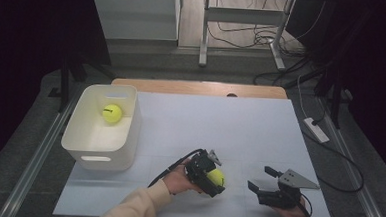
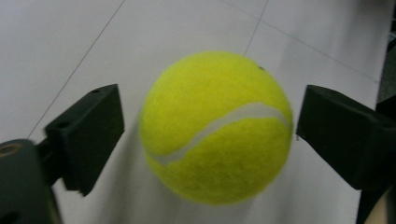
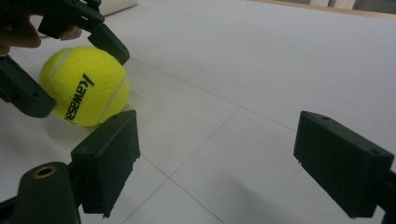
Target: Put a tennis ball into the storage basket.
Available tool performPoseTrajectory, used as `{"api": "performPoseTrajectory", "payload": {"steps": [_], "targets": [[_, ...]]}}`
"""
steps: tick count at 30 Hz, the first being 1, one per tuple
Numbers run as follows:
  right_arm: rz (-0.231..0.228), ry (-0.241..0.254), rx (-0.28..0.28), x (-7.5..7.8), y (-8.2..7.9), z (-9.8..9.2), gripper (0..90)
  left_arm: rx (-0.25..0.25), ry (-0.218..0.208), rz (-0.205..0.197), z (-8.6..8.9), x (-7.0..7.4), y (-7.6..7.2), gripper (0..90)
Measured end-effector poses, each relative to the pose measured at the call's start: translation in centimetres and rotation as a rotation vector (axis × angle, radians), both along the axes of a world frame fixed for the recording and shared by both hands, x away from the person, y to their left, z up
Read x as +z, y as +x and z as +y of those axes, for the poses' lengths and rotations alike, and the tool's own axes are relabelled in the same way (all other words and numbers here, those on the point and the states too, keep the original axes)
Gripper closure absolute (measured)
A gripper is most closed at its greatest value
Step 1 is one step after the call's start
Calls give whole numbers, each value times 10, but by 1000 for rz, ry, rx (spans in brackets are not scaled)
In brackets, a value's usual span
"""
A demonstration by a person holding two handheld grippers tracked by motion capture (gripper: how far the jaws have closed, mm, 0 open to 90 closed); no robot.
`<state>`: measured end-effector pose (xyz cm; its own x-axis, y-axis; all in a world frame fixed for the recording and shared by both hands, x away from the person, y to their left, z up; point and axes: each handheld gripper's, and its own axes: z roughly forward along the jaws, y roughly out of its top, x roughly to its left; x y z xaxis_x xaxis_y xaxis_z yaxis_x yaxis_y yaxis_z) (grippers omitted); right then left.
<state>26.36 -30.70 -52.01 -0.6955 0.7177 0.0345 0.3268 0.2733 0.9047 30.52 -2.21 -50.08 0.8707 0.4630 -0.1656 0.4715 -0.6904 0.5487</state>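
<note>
White table (image 1: 220,125) with two items on its surface.
A white bin (image 1: 100,156) stands at its left edge; a tennis ball (image 1: 217,177) rests near the front.

1. You get a brightly lit table (image 1: 220,125), with dark surroundings beyond it.
2. A soft shadow lies beneath the tennis ball (image 2: 215,128).
3. Your nearest gripper parts look slightly blurred.

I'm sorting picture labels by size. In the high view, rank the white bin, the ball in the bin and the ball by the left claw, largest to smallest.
1. White bin, far the largest.
2. Ball by the left claw and ball in the bin: they look about alike. The claw hides part of the first, so I won't rank them.
</note>
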Motion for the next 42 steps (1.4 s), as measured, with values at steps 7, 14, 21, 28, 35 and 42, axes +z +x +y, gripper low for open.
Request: {"api": "performPoseTrajectory", "payload": {"steps": [7, 14, 21, 28, 35, 42], "targets": [[-1, 1, 0, 0, 0, 0, 141, -19, -32, 16, 2, 0, 2, 264], [-2, -1, -3, 0, 0, 0, 141, -27, -48, 5, 6, 4, 1, 271], [-2, -2, -4, 0, 0, 0, 141, -24, -81, -12, 13, 13, 0, 272], [-3, 1, -8, 0, -1, 0, 142, 3, -119, -29, 19, 21, -2, 271], [-3, -4, -6, 0, 0, 0, 142, 11, -147, -48, 25, 28, -3, 271], [-2, 0, -7, 0, -1, 0, 142, 23, -169, -67, 28, 35, -4, 271]]}}
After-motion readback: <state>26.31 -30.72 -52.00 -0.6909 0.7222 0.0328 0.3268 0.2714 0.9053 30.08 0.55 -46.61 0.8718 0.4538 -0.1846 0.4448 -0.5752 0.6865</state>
